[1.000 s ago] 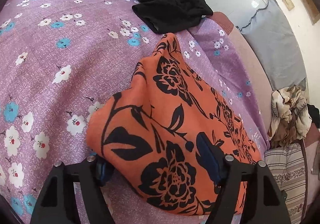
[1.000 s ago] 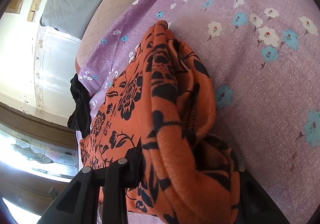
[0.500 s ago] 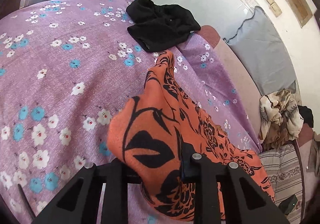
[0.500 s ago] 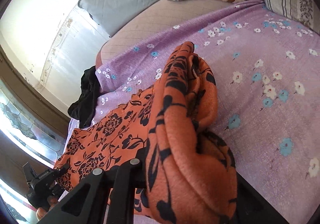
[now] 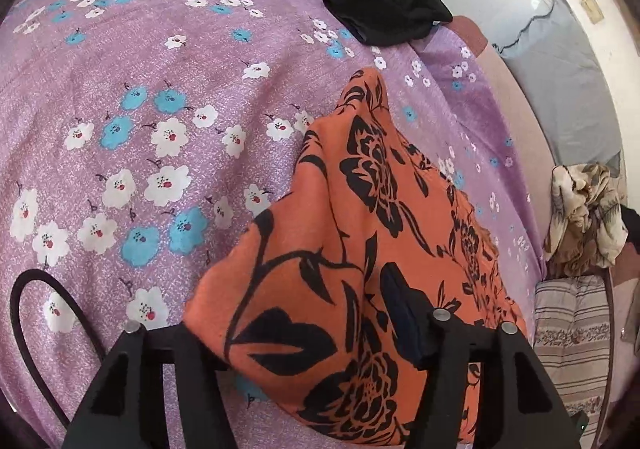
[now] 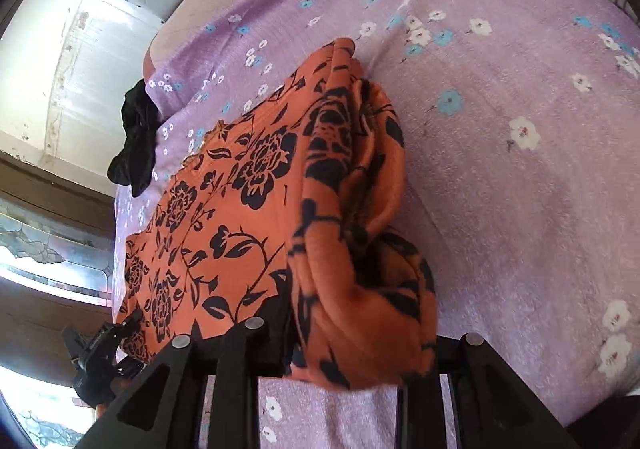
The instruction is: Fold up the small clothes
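An orange garment with a black flower print (image 5: 360, 233) lies partly folded on the purple flowered bedsheet (image 5: 120, 97). My left gripper (image 5: 296, 325) is at its near corner. Its jaws are opening wide, with a loose fold between them that covers the left finger; the right pad (image 5: 400, 317) rests against the cloth. In the right wrist view the orange garment (image 6: 240, 209) bunches into a thick roll. My right gripper (image 6: 356, 325) has that roll filling its jaws, which are opening slightly. The left gripper (image 6: 100, 353) shows at the garment's far corner.
A black garment (image 5: 384, 13) lies crumpled at the sheet's far edge, also the black garment (image 6: 136, 145). A grey pillow (image 5: 560, 89), a crumpled beige cloth (image 5: 584, 217) and a striped pillow (image 5: 568, 337) lie along the right. A black cable (image 5: 36, 329) loops at lower left.
The left jaws pinched the orange corner half a second ago and now stand wide again. Both grippers have carried the garment sideways across the sheet; the right roll stays between its jaws.
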Available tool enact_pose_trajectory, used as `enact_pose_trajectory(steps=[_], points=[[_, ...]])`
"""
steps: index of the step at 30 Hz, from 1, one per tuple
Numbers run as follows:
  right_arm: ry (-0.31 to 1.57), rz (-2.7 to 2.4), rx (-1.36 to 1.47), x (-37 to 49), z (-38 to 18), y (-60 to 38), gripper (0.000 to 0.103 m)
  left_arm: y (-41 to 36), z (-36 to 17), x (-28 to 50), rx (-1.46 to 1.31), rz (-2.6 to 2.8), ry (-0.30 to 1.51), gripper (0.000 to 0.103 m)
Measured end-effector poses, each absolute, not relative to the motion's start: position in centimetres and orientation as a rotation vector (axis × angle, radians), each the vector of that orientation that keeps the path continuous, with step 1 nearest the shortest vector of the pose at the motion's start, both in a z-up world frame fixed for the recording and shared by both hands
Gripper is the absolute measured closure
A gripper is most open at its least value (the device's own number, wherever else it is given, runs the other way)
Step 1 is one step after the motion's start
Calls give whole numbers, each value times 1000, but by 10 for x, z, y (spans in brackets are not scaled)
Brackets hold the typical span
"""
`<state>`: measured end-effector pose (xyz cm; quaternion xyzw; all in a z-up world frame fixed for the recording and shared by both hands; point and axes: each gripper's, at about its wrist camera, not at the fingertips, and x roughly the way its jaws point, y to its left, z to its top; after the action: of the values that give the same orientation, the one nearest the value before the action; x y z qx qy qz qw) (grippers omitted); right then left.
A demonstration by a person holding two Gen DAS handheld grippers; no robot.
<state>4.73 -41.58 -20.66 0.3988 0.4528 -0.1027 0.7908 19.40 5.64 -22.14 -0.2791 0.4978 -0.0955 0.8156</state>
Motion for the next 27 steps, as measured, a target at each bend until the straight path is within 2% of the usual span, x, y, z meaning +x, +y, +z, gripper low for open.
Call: enact_pose_trajectory(steps=[3, 5, 7, 12, 15, 20, 22, 23, 27], points=[[1014, -255, 807, 28, -190, -413, 66, 50, -219, 194, -559, -209, 1048, 41], [1006, -228, 780, 17, -179, -406, 66, 48, -217, 194, -551, -203, 1028, 57], [1001, -173, 730, 18, -167, -393, 67, 46, -215, 195, -534, -196, 1013, 66], [928, -85, 603, 58, -147, -352, 70, 43, -213, 196, -506, -203, 988, 67], [949, -38, 570, 96, -163, -327, 70, 42, -217, 199, -504, -198, 990, 59], [1002, 24, 591, 145, -201, -304, 70, 35, -219, 200, -445, -199, 964, 58], [1087, 24, 571, 158, -232, -299, 71, 32, -217, 199, -422, -205, 944, 64], [1058, 35, 593, 155, -240, -303, 73, 30, -216, 198, -404, -206, 931, 66], [1085, 77, 626, 155, -229, -311, 73, 18, -207, 191, -307, -209, 875, 71]])
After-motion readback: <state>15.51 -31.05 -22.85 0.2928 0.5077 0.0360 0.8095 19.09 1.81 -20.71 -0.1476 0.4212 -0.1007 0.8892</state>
